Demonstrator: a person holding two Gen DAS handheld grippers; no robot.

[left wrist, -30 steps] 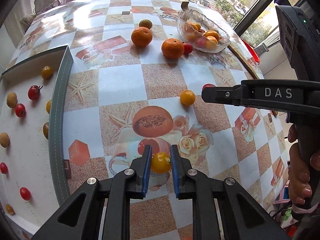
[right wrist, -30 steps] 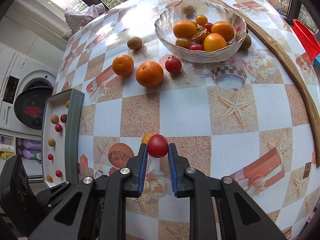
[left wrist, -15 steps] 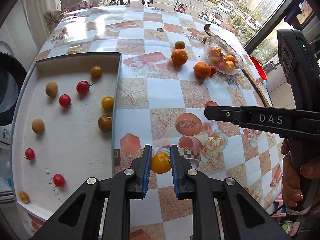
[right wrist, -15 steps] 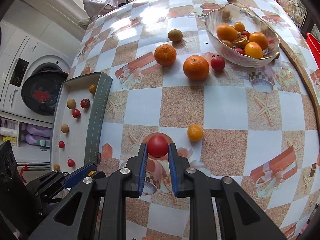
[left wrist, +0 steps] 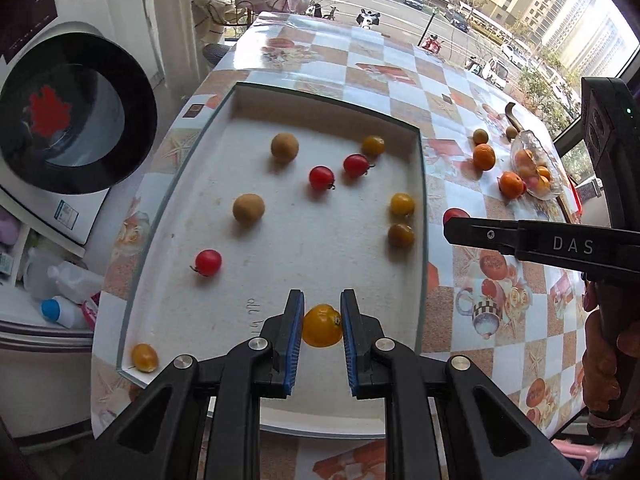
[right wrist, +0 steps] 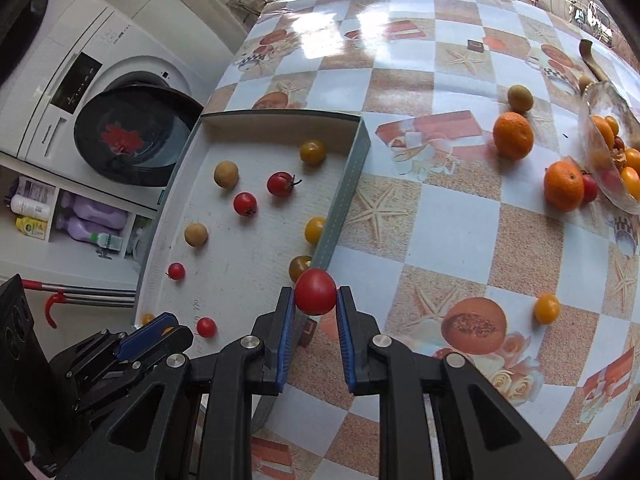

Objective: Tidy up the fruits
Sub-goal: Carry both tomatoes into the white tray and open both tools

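My left gripper (left wrist: 321, 322) is shut on a yellow cherry tomato (left wrist: 322, 325) and holds it over the near part of the white tray (left wrist: 280, 256). The tray holds several red, yellow and brown small fruits. My right gripper (right wrist: 315, 306) is shut on a red cherry tomato (right wrist: 315, 291) just right of the tray's grey wall (right wrist: 340, 196), above the table. It shows from the side in the left wrist view (left wrist: 454, 226). The left gripper shows low in the right wrist view (right wrist: 154, 330).
A glass bowl (right wrist: 600, 176) of fruit stands at the far right, with two oranges (right wrist: 513, 135) and a green fruit (right wrist: 520, 97) beside it. A loose yellow tomato (right wrist: 546, 308) lies on the checked tablecloth. A washing machine (left wrist: 68, 116) stands left of the table.
Both grippers have moved left with their tomatoes. The left one now hangs over the tray; the right one has reached the tray's right wall.
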